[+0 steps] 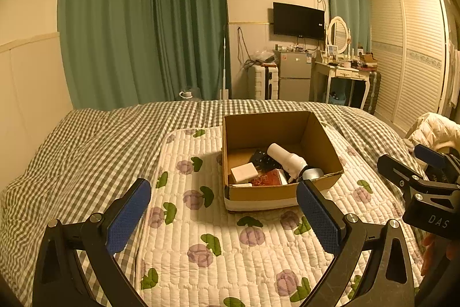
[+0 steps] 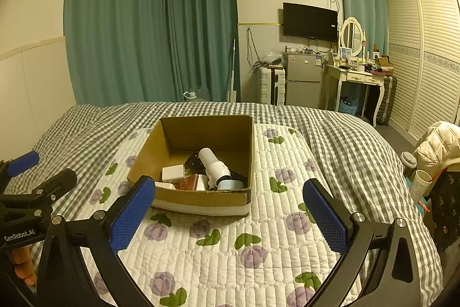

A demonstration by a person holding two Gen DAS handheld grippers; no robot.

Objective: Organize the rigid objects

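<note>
Mid-frame, cardboard box (image 1: 283, 193) on floral quilted mat (image 1: 218, 243) over checked bed (image 1: 86, 146) — green curtains (image 1: 138, 25) behind; both jaws wide open, empty.

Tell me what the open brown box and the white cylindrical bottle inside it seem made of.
Open brown box: corrugated cardboard, matte, going by its raw, slightly torn front edge. White cylindrical bottle: probably plastic, smooth with a soft sheen.

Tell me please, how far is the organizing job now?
It looks nearly done or done. The cardboard box on the floral quilt already holds a white bottle, a small white box, a dark remote and more. Nothing is in hand: the left tool and right tool are both open. No loose items show on the quilt.
</note>
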